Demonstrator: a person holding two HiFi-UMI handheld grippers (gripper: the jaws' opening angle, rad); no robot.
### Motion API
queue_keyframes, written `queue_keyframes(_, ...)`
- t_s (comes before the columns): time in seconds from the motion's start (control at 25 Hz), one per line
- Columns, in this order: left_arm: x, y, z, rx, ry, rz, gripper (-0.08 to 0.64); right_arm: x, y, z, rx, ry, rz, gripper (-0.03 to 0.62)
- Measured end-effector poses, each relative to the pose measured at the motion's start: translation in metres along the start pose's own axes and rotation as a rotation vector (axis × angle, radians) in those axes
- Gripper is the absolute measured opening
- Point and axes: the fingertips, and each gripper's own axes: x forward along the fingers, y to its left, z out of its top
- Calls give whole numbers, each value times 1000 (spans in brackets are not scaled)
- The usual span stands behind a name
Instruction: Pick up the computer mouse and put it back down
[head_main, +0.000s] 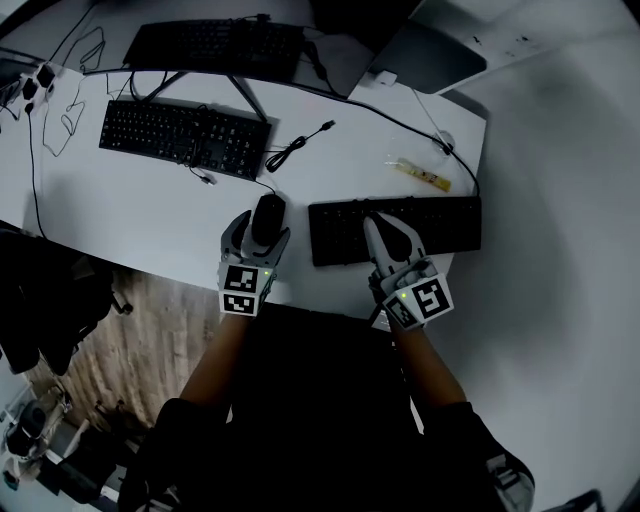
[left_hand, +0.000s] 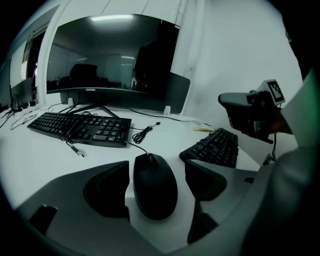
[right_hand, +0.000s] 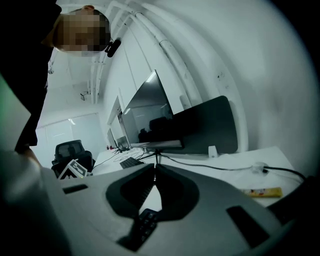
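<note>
The mouse (left_hand: 155, 185) is smooth black plastic with a faint sheen. The worktop (head_main: 130, 215) looks smooth, matt white. The floor (head_main: 140, 320) shows grained wood planks. The monitor (left_hand: 110, 55) is glossy.

From the head we look steeply down on the white desk (head_main: 150, 220), far enough off to take in the far keyboard (head_main: 185, 135), the near keyboard (head_main: 395, 228) and our own forearms at the bottom edge. The camera on the left gripper (left_hand: 156, 172) sits low and close above the desktop, facing along its jaws towards the curved monitor (left_hand: 110, 55) at the back. It shares the mouse (left_hand: 154, 185), both keyboards and the coiled cable (left_hand: 145, 132) with the head view. The camera on the right gripper (right_hand: 155, 170) looks almost level across the near keyboard and meets that monitor obliquely. The yellow strip (right_hand: 262, 191) shows in all three views.
</note>
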Motion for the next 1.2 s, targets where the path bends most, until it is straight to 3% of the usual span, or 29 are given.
queue_keyframes(0.2,12,6,-9,-33,31,60,327,14,-10,-11,24,34,36,11)
queue_keyframes(0.72,25,11,-20,13,119,136,323,25,-23,-21,58,57,47,11)
queue_keyframes(1.0,25,11,-21,41,128,131,307,27,-21,-21,64,50,43,11)
queue_keyframes(1.2,19,7,-5,49,77,94,305,23,-19,-15,54,36,31,11)
